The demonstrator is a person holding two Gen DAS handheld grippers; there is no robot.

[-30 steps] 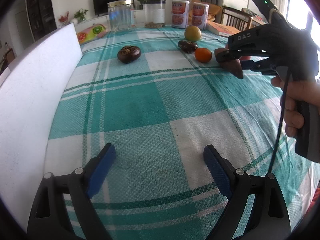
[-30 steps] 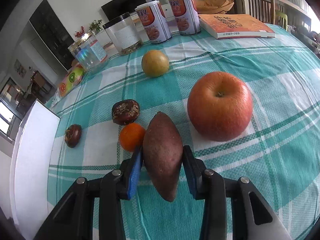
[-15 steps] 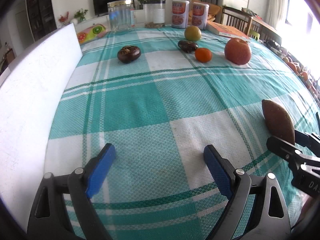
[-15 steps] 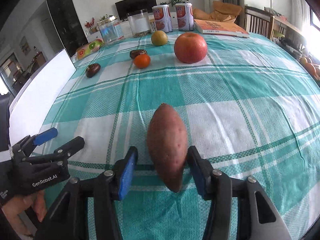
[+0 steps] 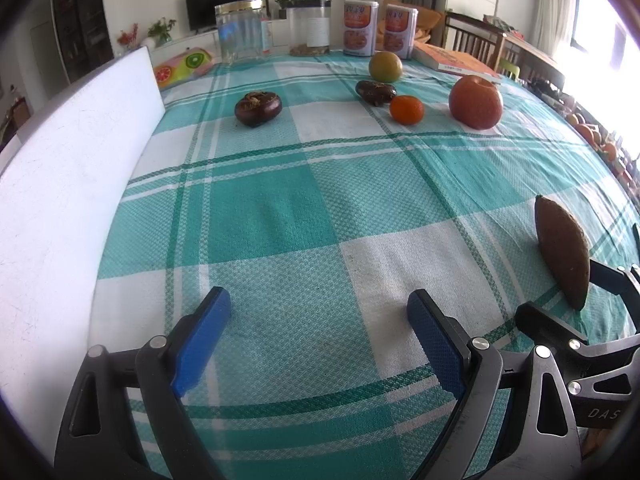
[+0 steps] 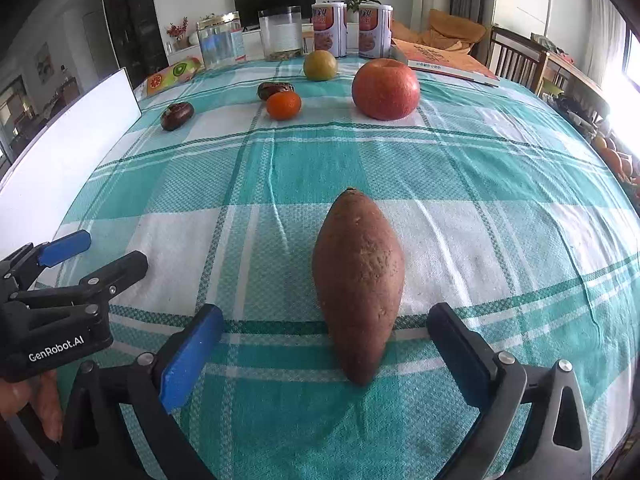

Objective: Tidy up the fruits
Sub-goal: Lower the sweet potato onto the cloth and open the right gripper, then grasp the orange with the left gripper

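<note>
A brown sweet potato (image 6: pixel 358 280) lies on the teal checked tablecloth between the spread fingers of my right gripper (image 6: pixel 326 356), which is open and not touching it; it also shows at the right in the left wrist view (image 5: pixel 562 252). My left gripper (image 5: pixel 316 336) is open and empty over the cloth near the front edge. Farther back lie a red apple (image 6: pixel 386 84), a small orange (image 6: pixel 283 105), a yellow-green fruit (image 6: pixel 320 65) and two dark brown fruits (image 6: pixel 177 115) (image 6: pixel 275 89).
A white board (image 5: pixel 68 184) stands along the table's left side. Two glass jars (image 6: pixel 280 34), two cans (image 6: pixel 330 28), a book (image 6: pixel 440 62) and a fruit-print packet (image 6: pixel 170 74) stand at the far edge. Chairs (image 6: pixel 516 56) are at the back right.
My right gripper carried the sweet potato from beside the apple back to the near part of the table, then opened and let it go onto the cloth. The left gripper stayed still.
</note>
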